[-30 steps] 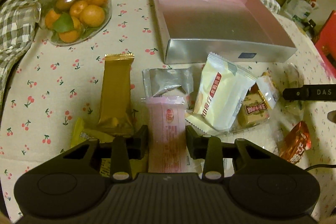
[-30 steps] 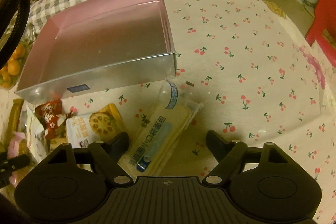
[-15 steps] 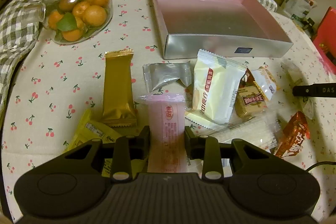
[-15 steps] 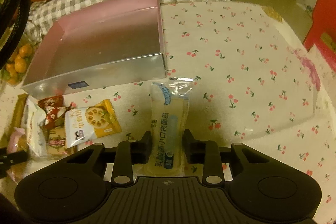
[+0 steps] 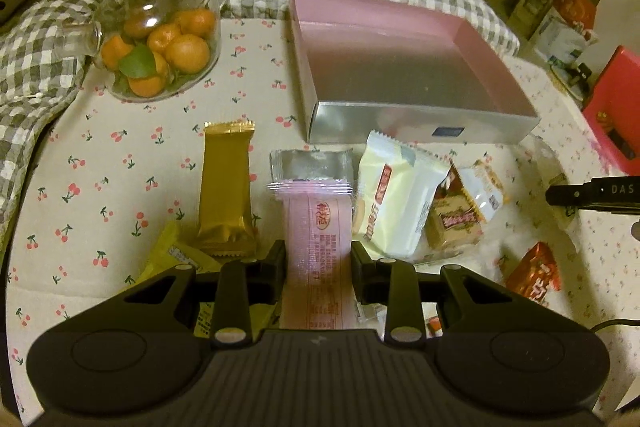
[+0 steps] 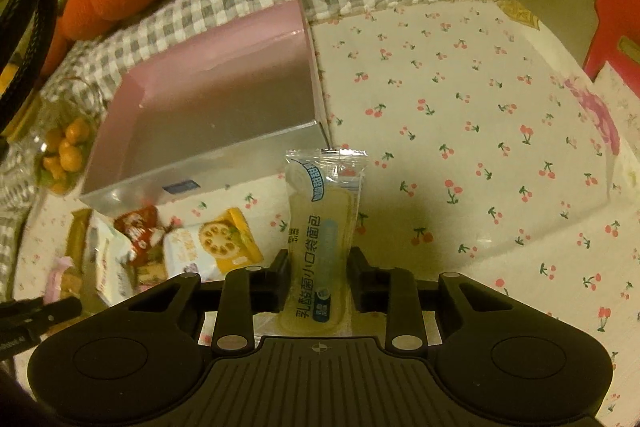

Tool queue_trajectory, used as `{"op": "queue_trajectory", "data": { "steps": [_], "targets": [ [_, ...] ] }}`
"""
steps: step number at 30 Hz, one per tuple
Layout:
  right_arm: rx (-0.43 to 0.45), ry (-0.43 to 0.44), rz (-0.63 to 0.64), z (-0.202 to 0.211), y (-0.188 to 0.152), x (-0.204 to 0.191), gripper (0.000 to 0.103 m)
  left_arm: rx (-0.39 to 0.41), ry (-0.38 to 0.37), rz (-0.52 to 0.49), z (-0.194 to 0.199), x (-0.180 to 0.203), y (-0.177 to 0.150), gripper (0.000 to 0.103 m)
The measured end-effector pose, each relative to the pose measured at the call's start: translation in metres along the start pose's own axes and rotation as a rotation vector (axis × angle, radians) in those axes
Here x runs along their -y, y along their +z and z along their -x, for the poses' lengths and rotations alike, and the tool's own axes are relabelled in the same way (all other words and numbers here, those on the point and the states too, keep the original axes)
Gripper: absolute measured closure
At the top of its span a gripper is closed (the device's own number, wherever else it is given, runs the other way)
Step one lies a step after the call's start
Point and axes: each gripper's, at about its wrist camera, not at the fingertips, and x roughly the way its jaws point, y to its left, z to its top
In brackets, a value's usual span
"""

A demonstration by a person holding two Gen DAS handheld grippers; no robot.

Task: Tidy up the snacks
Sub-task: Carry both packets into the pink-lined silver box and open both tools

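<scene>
Pink film is pinched between the jaws of the left gripper (image 5: 318, 259): a long pink snack packet (image 5: 318, 247) stands up out of the clamp, its crimped top pointing toward the tray. These jaws eased inward a little over the last second and now press on the wrapper from both sides. The right gripper (image 6: 318, 267) is likewise clamped, on a clear-wrapped small bread (image 6: 322, 227) with blue print, which sticks up between the fingers with its sealed end near the tray's corner.

Beyond the left gripper lie a gold bar packet (image 5: 228, 187), a silver sachet (image 5: 310, 165), a cream-white packet (image 5: 394, 195) and a small biscuit pack (image 5: 460, 215), with a red wrapper (image 5: 534, 277) off to one side. The pink-lined silver tray (image 5: 420, 123) stands empty just past this pile, on the cherry-print cloth (image 6: 460, 107).

Both snacks look ready to go into the tray, I judge. To do it well, lift each packet high enough to clear the near silver wall, carry it over the floor of the tray, lower it flat, and release only then. Laying them side by side along one wall would leave room for the rest. Soft bread needs no tighter squeeze.
</scene>
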Motion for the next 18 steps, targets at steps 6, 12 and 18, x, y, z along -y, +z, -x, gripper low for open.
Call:
{"op": "queue_trajectory", "data": {
  "steps": [6, 12, 18],
  "targets": [
    [0.024, 0.038, -0.028, 0.010, 0.007, -0.001, 0.075, 0.037, -0.020, 0.043, 0.008, -0.003, 0.006, 0.074],
    [0.048, 0.080, -0.058, 0.016, 0.018, -0.005, 0.075, 0.081, -0.035, 0.075, 0.016, 0.001, 0.013, 0.074],
    [0.072, 0.153, -0.087, 0.016, 0.033, -0.012, 0.075, 0.135, -0.045, 0.085, 0.024, 0.013, 0.033, 0.074]
  ]
}}
